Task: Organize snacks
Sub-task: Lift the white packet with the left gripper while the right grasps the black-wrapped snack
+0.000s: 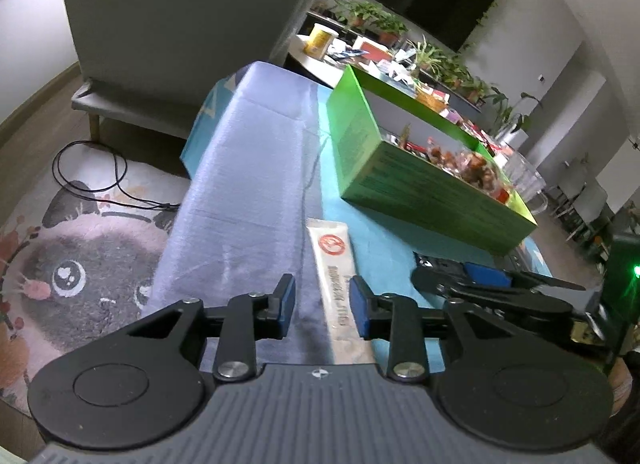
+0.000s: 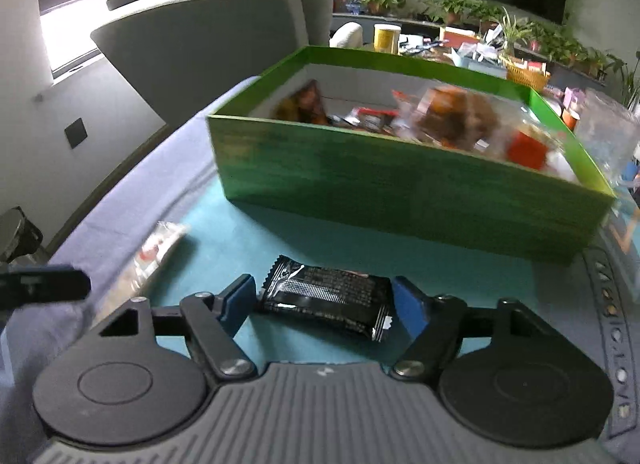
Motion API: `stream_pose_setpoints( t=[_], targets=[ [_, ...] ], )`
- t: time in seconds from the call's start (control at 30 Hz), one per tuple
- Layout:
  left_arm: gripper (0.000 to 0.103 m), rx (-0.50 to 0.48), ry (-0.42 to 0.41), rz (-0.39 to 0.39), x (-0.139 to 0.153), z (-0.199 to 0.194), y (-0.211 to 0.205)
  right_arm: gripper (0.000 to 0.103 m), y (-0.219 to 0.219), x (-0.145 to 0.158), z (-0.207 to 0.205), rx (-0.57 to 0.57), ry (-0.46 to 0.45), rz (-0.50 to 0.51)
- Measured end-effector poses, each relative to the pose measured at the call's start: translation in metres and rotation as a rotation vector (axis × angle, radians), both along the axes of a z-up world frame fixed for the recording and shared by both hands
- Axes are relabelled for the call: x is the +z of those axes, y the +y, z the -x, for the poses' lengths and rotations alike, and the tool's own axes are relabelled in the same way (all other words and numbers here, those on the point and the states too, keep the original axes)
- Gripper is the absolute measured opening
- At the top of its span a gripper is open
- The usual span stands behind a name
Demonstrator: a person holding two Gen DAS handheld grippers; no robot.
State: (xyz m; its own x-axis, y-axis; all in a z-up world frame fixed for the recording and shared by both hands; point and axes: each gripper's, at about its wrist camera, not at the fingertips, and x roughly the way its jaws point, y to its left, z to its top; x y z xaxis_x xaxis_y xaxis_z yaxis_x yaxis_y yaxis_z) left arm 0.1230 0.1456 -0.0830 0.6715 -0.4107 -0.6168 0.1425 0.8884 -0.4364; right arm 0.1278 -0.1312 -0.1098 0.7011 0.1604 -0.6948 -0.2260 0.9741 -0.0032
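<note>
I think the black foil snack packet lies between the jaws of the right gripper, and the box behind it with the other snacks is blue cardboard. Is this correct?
Not quite: the open cardboard box holding the other snacks is green, not blue; only the cloth beneath it is bluish. The right wrist view shows this. The rest stands: the black foil snack packet lies between the jaws of the right gripper.

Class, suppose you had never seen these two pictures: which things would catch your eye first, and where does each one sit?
The bright green box, full of wrapped snacks, stands on the teal cloth behind both grippers. Nearer, a black snack packet lies between the open fingers of the right gripper, and a long white sachet lies between those of the left gripper. A cat-face rug covers the floor at left.
</note>
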Motion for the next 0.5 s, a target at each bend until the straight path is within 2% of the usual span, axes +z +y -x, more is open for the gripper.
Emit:
stream_pose_setpoints(
  t=[0.07,0.17,0.27,0.37,0.5],
  targets=[
    [0.041,-0.017,-0.005,-0.021,0.002,0.001,-0.009,0.049,-0.011,0.000,0.007,0.027,-0.002,-0.004],
    [0.050,-0.020,-0.020,-0.078,0.003,0.002,-0.024,0.049,-0.025,0.000,0.017,0.053,-0.006,-0.009],
    [0.055,-0.026,-0.013,-0.130,0.002,0.000,-0.039,0.050,-0.027,0.000,0.023,0.033,-0.006,-0.036],
    [0.056,-0.044,0.002,-0.209,0.001,-0.001,-0.053,0.050,-0.024,0.001,0.025,0.019,-0.007,-0.067],
    [0.058,-0.043,-0.019,-0.281,-0.001,0.002,-0.065,0.050,-0.020,-0.003,0.026,0.010,-0.017,-0.022]
  ],
)
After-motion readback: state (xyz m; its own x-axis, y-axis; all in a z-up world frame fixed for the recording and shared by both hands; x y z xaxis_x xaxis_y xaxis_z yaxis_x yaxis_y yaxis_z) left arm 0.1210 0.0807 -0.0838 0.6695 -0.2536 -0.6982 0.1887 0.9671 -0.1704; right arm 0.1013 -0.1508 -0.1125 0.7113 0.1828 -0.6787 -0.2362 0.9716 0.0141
